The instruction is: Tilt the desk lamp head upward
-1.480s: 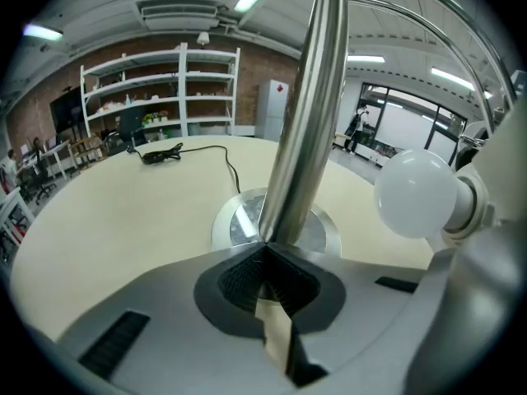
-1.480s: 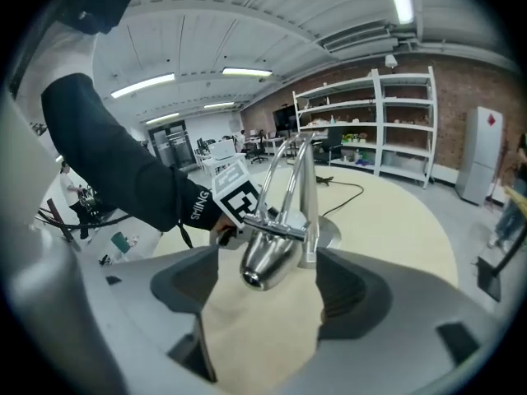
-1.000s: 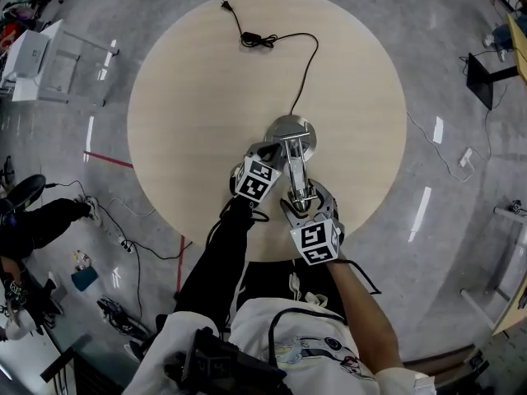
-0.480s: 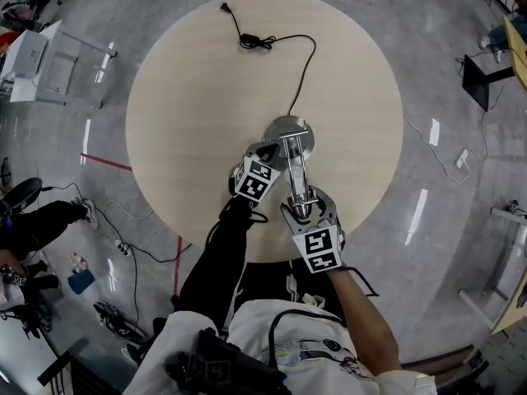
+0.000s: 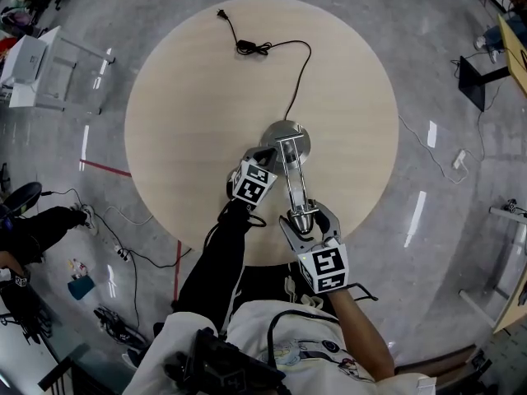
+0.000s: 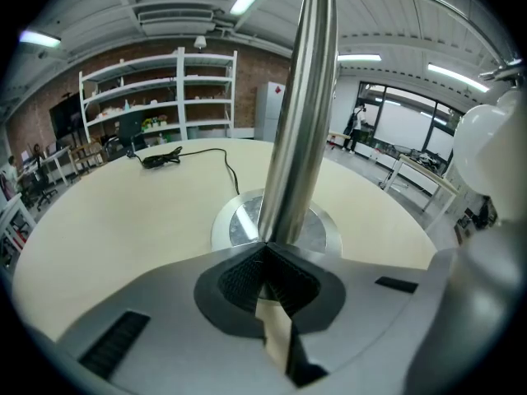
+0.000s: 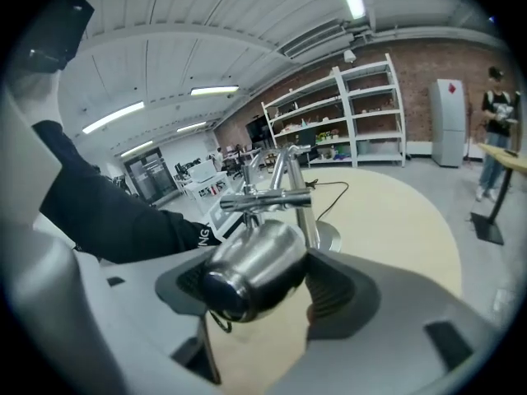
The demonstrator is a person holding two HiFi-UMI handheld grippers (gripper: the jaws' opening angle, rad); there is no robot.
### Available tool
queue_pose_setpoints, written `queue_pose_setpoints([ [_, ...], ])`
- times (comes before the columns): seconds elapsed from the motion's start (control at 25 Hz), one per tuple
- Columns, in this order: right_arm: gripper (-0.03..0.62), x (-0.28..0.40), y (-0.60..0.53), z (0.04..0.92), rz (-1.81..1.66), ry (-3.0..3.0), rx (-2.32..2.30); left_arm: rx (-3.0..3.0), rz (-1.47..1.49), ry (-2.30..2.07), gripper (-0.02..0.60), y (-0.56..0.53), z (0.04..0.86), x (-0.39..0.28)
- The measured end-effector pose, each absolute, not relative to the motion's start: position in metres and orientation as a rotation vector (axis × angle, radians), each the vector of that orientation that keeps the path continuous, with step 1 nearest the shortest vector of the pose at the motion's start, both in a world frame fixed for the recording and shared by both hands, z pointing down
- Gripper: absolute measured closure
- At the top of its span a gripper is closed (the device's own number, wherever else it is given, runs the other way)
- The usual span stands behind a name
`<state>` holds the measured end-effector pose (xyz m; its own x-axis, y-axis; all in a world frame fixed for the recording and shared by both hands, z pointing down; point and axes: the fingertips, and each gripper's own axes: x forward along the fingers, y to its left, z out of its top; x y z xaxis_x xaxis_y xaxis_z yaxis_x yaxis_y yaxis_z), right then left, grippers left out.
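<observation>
A chrome desk lamp stands on the round wooden table [image 5: 189, 97], its round base [image 5: 286, 138] near the middle. My left gripper [image 5: 263, 155] is shut on the upright pole [image 6: 300, 122], just above the base [image 6: 240, 222]; the pole sits between the ribbed pads of the left gripper [image 6: 268, 274]. The lamp's arm [image 5: 292, 175] reaches toward me to the shiny head [image 5: 302, 215]. My right gripper [image 5: 306, 214] holds that head [image 7: 251, 266], one pad on each side of it, with the right gripper [image 7: 259, 280] held wide.
The black cord [image 5: 300, 68] runs from the base to a coiled switch and plug [image 5: 222, 12] at the table's far side. The near table edge [image 5: 272, 257] lies under my right gripper. Cables [image 5: 123, 237] and a white stand [image 5: 49, 64] are on the floor at left.
My right gripper has closed onto the lamp head and moved with it toward me, past the table's near edge in the head view. The left gripper stays on the pole.
</observation>
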<state>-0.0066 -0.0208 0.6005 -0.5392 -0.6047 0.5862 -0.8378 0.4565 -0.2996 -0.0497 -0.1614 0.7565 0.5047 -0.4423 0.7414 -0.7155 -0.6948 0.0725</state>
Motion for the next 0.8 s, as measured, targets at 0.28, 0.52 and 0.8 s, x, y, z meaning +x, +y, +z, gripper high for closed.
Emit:
queue_pose_setpoints([
  [0.28,0.281,0.006,-0.031,0.564,0.792,-2.363,1.347,2.380,1.015,-0.956,0.589,-0.165,0.759,-0.048],
  [0.52,0.284,0.013,-0.039,0.536,0.676,-2.407,1.385,2.388,1.037,-0.942,0.589,-0.165,0.756,-0.044],
  [0.8,0.284,0.021,-0.042,0.519,0.646,-2.419,1.418,2.426,1.163,-0.897,0.589,-0.165,0.755,-0.038],
])
